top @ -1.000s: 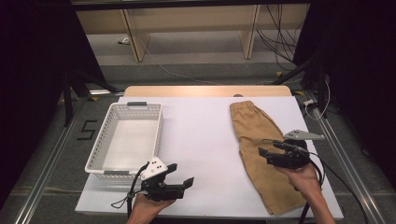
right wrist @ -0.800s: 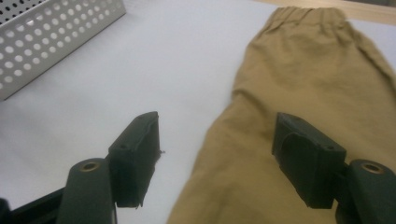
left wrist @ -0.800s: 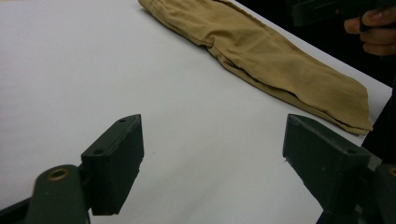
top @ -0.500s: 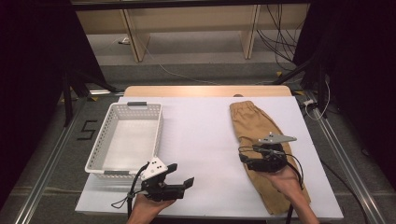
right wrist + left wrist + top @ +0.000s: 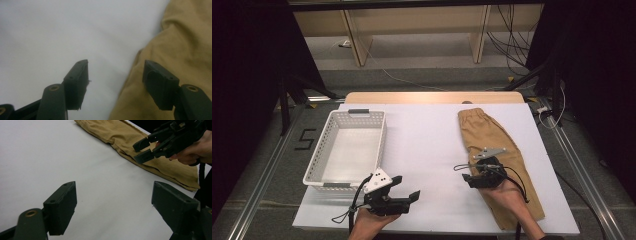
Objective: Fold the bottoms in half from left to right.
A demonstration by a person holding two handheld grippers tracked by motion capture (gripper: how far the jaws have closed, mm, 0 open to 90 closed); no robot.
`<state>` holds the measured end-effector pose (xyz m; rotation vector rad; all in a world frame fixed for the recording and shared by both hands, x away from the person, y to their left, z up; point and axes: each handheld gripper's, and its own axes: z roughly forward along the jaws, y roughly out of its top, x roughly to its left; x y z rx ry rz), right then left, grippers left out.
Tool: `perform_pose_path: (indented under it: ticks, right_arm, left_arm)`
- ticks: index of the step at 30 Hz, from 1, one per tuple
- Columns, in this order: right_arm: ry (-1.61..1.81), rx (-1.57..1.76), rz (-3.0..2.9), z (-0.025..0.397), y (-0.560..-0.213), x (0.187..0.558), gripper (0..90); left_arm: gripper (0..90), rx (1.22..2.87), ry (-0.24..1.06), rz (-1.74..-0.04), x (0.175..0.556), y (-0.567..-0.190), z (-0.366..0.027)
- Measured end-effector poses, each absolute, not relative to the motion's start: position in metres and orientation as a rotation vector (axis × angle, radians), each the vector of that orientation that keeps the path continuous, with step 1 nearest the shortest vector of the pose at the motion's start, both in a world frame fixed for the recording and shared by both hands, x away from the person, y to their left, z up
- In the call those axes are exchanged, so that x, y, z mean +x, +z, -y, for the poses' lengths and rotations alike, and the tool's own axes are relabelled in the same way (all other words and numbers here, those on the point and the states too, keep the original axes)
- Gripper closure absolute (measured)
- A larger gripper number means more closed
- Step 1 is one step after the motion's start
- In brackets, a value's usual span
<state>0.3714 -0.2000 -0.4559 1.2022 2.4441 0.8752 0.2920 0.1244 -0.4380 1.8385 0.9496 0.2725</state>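
A pair of tan trousers (image 5: 497, 150) lies folded lengthwise on the right half of the white table (image 5: 427, 150). My right gripper (image 5: 468, 178) is open and low at the trousers' left edge, about halfway along. In the right gripper view (image 5: 116, 75) one jaw is over the tan cloth (image 5: 180, 37) and the other over bare table, with nothing between them. My left gripper (image 5: 407, 186) is open near the table's front edge and points right, holding nothing. The left gripper view (image 5: 116, 205) looks across the table at the trousers (image 5: 125, 137) and the right gripper (image 5: 146, 148).
A white slotted basket (image 5: 324, 150) stands empty on the left side of the table. The table is ringed by a metal frame. Shelving and cables are on the floor beyond the far edge.
My right gripper has moved left and slightly nearer, from above the trousers' middle to their left edge. The left gripper has stayed put.
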Motion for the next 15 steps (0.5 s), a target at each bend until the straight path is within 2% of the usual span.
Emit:
perform_pose_path:
  ticks: [12,15]
  right_arm:
    - [0.681,1.197,-2.492,0.195,-0.473,0.373,42.9]
    - [0.682,1.212,-2.482,0.195,-0.473,0.374,47.7]
  left_arm:
    - [20.3,1.843,0.272,-0.947,0.292,-0.438,-0.124]
    - [20.3,1.845,0.274,-0.944,0.291,-0.438,-0.123]
